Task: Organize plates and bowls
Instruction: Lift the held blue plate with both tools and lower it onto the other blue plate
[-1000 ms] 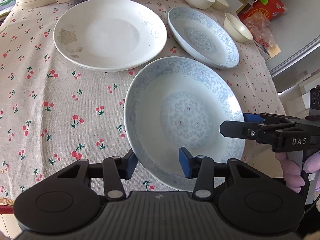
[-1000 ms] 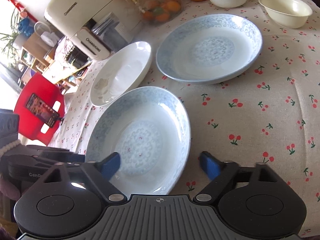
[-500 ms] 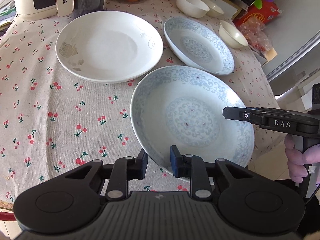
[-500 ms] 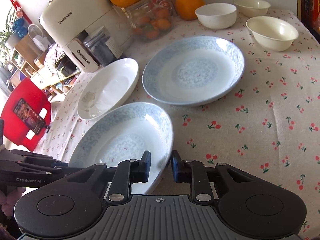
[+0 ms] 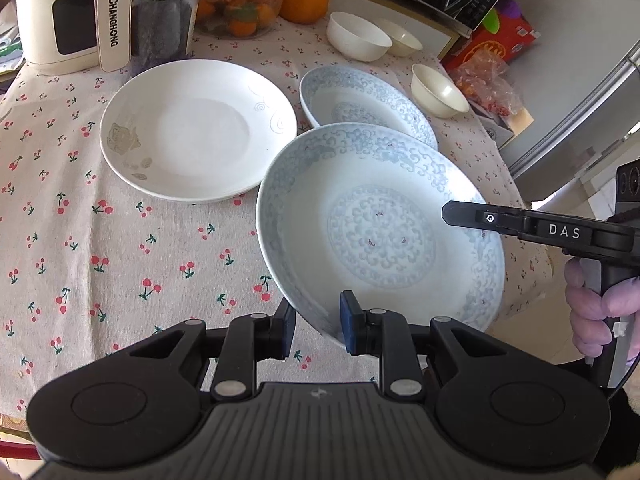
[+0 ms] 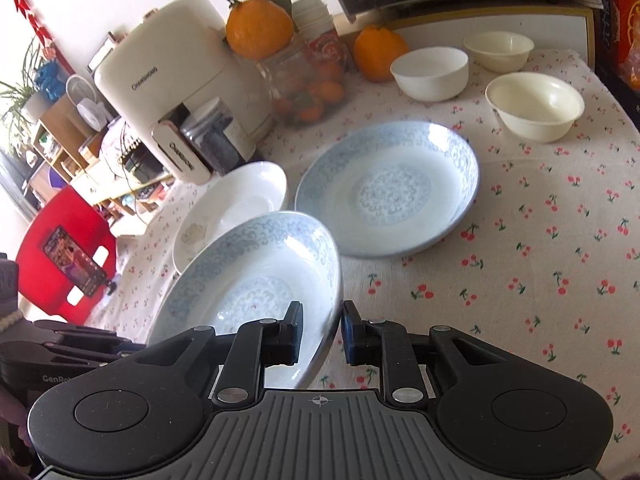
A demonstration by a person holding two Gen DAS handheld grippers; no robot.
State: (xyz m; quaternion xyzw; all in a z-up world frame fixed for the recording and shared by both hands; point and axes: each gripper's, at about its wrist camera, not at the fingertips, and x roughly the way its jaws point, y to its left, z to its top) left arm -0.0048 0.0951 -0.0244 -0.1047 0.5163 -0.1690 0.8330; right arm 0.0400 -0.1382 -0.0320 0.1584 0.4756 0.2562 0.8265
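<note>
- Left gripper [image 5: 316,330] clamps narrow on near rim of blue-patterned plate [image 5: 380,236].
- Right gripper [image 6: 322,330] pinches the same plate's opposite rim, fingers narrow.
- Plate is lifted and tilted, above the table's near edge; its far rim overlaps the second blue plate [image 5: 360,100] in left wrist view.
- Second blue plate sits flat mid-table on cherry tablecloth [image 5: 100,240], white plate [image 5: 196,136] just beside it, toward the left edge.
- Three small bowls near far right corner: white bowl [image 6: 430,74], cream bowl [image 6: 536,106], another cream bowl [image 6: 498,50] behind.
- Cream appliance [image 6: 168,80], fruit jar [image 6: 308,84], oranges [image 6: 378,54] along far edge.
</note>
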